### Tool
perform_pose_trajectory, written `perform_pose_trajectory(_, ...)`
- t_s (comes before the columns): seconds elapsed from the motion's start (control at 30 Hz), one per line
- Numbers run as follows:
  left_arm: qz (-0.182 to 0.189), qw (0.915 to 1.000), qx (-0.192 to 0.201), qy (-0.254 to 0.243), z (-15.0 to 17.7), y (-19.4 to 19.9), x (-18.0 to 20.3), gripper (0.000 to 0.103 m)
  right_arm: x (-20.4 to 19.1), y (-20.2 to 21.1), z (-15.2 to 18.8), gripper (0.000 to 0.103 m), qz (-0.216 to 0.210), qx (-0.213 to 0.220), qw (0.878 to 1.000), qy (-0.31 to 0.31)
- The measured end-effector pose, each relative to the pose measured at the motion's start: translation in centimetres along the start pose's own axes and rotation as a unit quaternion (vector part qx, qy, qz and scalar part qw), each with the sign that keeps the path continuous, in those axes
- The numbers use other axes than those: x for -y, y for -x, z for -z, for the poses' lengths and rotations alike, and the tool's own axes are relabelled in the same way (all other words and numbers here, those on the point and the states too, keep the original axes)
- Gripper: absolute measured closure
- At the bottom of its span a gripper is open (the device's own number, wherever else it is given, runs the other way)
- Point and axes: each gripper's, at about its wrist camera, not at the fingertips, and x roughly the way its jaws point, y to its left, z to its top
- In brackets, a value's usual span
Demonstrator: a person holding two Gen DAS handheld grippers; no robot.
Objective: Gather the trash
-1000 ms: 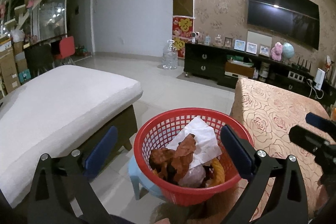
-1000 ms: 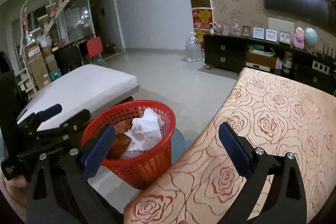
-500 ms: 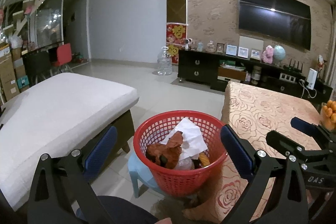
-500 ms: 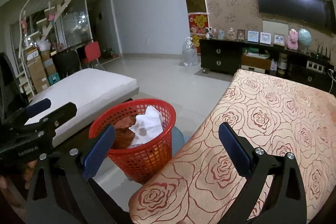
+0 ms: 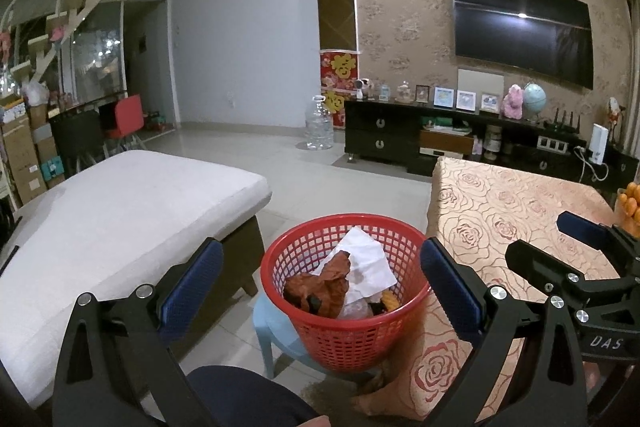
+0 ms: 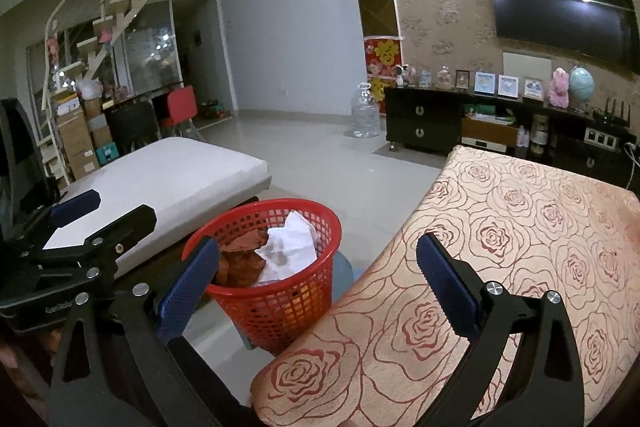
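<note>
A red mesh basket [image 5: 352,339] stands on a light blue stool [image 5: 272,331] beside the rose-patterned table [image 5: 504,211]. Inside it lie a white tissue [image 5: 366,263] and crumpled brown paper [image 5: 324,287], with other scraps underneath. My left gripper [image 5: 320,255] is open and empty, held above and short of the basket. My right gripper [image 6: 316,247] is also open and empty, over the table's near corner [image 6: 520,227], with the basket [image 6: 280,303] to its left. Each gripper shows in the other's view: the right gripper [image 5: 556,243] and the left gripper [image 6: 102,215].
A white-cushioned bench [image 5: 120,203] stands left of the basket. Across the tiled floor are a dark TV cabinet [image 5: 400,139] and a large water bottle [image 5: 318,127]. A bowl of oranges [image 5: 630,203] sits at the table's far right. A person's knee [image 5: 240,395] is below.
Both grippers have drawn back and up from the basket, which now looks smaller and farther off. Both stayed open and empty; the trash in the basket has not moved.
</note>
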Motion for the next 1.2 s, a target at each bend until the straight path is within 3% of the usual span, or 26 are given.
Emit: perform_pose_trajectory(1.2, -0.018, 0.9998, -0.001, 0.008, 0.0, 0.0, -0.8, 0.008, -1.0, 0.0, 0.1, 0.007, -0.009, -0.006, 1.000, 0.008)
